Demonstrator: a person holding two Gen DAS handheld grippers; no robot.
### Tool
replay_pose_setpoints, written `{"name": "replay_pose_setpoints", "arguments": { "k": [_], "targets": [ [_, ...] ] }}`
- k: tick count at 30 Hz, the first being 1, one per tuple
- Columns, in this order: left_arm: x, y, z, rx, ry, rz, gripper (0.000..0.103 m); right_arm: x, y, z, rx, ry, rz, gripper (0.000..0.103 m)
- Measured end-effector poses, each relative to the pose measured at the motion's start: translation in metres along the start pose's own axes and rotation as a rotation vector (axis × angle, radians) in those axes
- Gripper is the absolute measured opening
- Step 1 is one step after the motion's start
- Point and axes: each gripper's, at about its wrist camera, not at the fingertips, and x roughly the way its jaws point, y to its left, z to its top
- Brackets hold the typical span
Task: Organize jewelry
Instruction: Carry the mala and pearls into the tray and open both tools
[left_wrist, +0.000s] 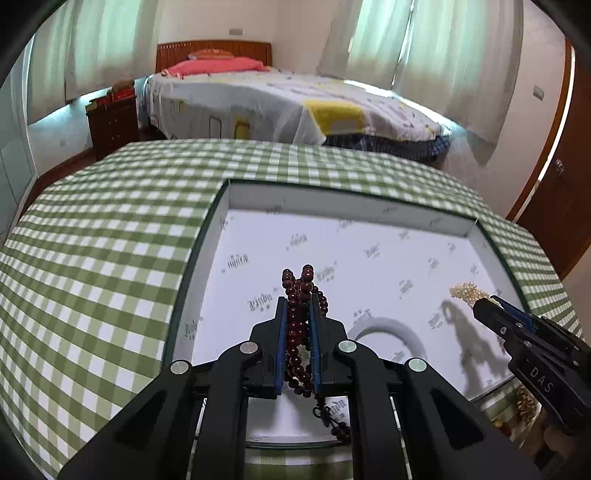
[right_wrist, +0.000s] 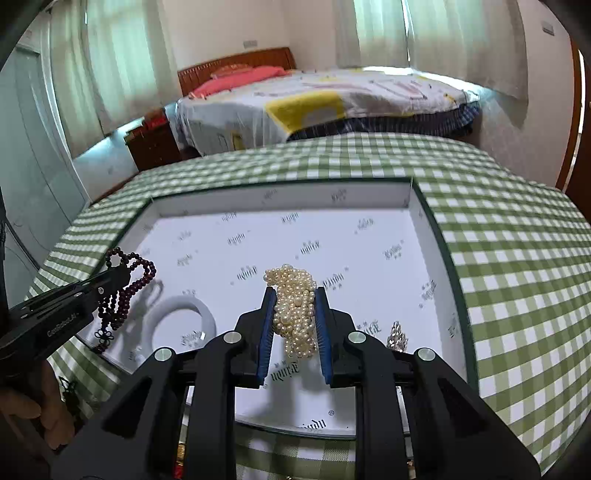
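So both grippers were loaded and hanging over the same open box (left_wrist: 369, 206) on the checked tabletop (left_wrist: 110, 221). The left gripper (left_wrist: 298, 299) was clamped nearly shut on a bunch of dark red beads (left_wrist: 297, 314), the strands running lengthwise between the pads, a loop poking out past the tips and the tasselled tail dangling down under the jaws. The right gripper (right_wrist: 295, 295) was pinched on a wad of pearls (right_wrist: 295, 314), a bit wider apart since the bundle is fatter. What mattered was where each sat over the box: beads over the left part, pearls further right, with the two grippers well apart. A white ring (right_wrist: 184, 317) already lay on the box floor just below the beads, between the two grippers, and something small and sparkly (right_wrist: 397, 336) sat near the right one, though I couldn't tell what it was. Both bundles were off the floor, judging by their shadows on the lining. My guess is each load goes straight down into its own side, and the beads' tail could land on the ring.
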Motion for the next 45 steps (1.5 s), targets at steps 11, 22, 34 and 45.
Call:
{"name": "replay_pose_setpoints", "arguments": {
  "k": [11,22,34,45],
  "targets": [
    [0.017,0.003,-0.004,-0.019,0.073,0.002,0.016,0.014,-0.007,-0.005,0.032,0.066,0.010,0.031],
    [0.006,-0.009,-0.002,0.006,0.042,0.000,0.059,-0.007,-0.006,-0.002,0.034,0.017,0.014,0.039],
    [-0.061,-0.004,-0.004,0.025,-0.108,-0.010,0.066,-0.059,-0.002,-0.017,0.017,-0.055,0.007,0.040],
    [-0.109,0.014,-0.042,0.004,-0.178,0.044,0.066,-0.092,0.003,-0.059,-0.024,-0.076,-0.007,0.040]
  ]
}}
